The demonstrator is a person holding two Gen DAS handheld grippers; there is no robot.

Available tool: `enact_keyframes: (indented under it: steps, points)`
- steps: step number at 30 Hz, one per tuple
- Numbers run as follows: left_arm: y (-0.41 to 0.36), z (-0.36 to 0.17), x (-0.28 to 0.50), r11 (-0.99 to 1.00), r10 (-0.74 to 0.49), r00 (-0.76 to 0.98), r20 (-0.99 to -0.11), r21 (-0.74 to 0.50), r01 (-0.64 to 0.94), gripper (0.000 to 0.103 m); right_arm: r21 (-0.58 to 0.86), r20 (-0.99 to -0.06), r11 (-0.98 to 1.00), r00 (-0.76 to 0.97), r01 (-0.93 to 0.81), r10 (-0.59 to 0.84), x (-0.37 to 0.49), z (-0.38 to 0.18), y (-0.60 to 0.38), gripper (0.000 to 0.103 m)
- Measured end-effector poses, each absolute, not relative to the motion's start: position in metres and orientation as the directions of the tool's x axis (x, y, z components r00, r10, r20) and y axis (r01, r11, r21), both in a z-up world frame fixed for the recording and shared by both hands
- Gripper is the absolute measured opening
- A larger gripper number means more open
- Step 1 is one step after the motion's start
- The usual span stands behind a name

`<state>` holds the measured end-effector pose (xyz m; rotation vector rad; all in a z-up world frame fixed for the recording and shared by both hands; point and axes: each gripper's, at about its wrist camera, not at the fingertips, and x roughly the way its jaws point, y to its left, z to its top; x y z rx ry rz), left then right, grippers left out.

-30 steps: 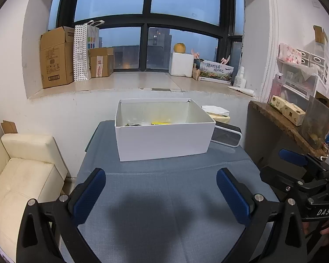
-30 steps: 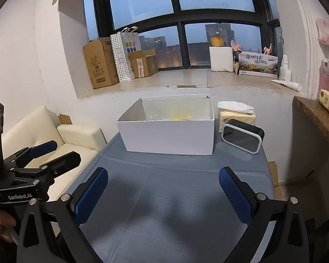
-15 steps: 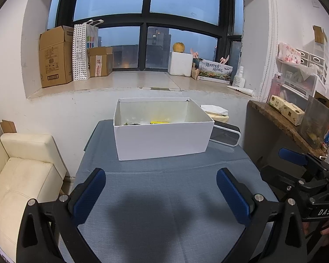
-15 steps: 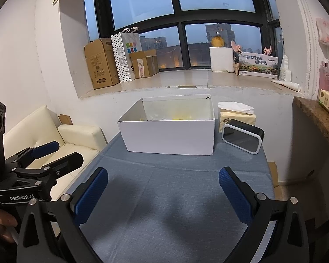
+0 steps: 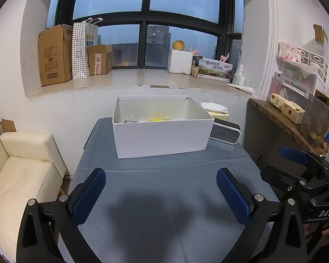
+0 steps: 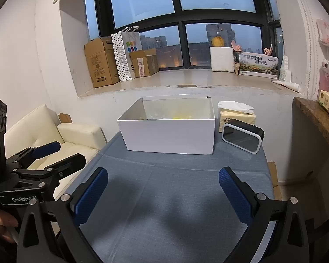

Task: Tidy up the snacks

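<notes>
Snacks [image 5: 152,120] lie low inside the white box [image 5: 162,139], only a yellow edge and some dark wrappers showing over its near wall in the left wrist view. That box stands at the far end of the grey-blue worktop [image 5: 164,197], under the window ledge. Just right of the box sits a black clock [image 5: 224,132], with a tissue pack [image 5: 216,110] behind it. Nearer than the box, the left gripper [image 5: 161,191] hangs over bare cloth with its blue pads spread wide, holding nothing. From the right wrist view the box [image 6: 170,135] again stands at the far end, yellow snacks [image 6: 179,116] glimpsed inside. The right gripper [image 6: 163,191] is likewise wide apart and empty, well short of the box. A cream sofa [image 6: 76,135] lies left of the box.
</notes>
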<state>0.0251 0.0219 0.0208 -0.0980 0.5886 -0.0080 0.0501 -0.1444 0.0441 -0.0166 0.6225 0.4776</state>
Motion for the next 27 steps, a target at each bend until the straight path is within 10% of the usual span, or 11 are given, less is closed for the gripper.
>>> enact_keyframes:
  steps: [27]
  points:
    - [0.0206,0.0213,0.0223,0.996,-0.037,0.834,-0.55,-0.089,-0.014,0.103,0.116,-0.567,0.904,0.72,-0.411,0.4,0.0461,0.0462,-0.1466,0.103]
